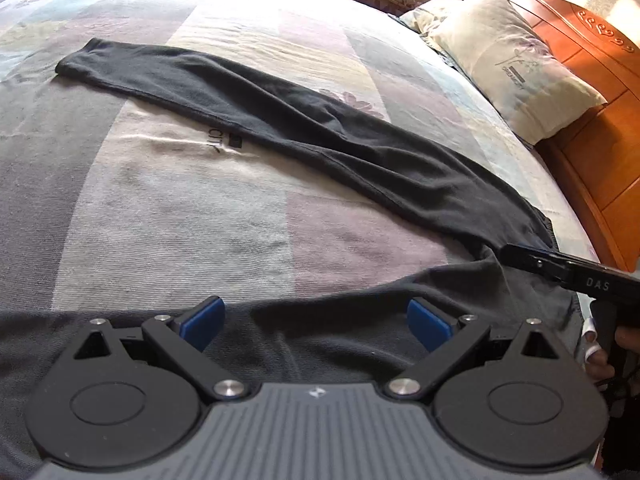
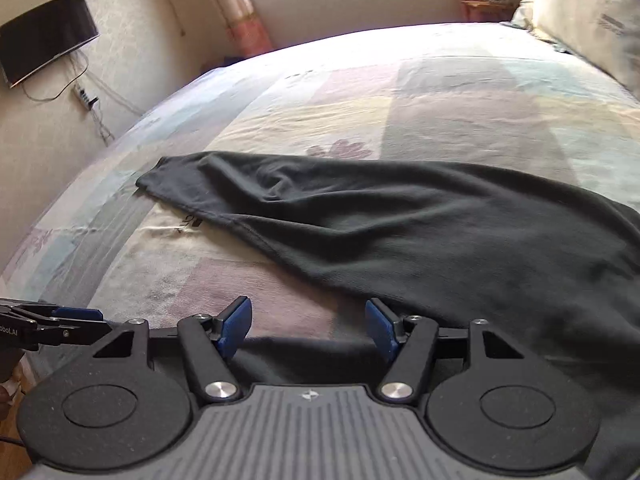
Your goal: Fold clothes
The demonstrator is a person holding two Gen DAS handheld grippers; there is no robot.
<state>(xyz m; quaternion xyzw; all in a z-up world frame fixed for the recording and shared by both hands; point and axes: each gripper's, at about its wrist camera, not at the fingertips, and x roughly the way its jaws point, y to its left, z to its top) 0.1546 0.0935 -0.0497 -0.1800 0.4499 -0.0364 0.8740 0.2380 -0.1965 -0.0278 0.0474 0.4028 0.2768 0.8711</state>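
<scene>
Left wrist view: dark trousers (image 1: 304, 128) are lying stretched across the patterned bedspread (image 1: 160, 208), one leg reaching far left. The left gripper (image 1: 316, 322) is hovering over the near cloth, jaws standing apart, grasping nothing.

Right wrist view: the right gripper (image 2: 308, 326) is hanging above the trousers' near edge, jaws released and empty.

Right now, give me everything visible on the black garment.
The black garment looks like soft knit trousers, matte and lightly wrinkled. One long leg lies flat and stretched diagonally across the patchwork bedspread, its hem at the far left. The wider near end is bunched under both grippers. The left gripper and right gripper stand open above it; neither clamps it.
</scene>
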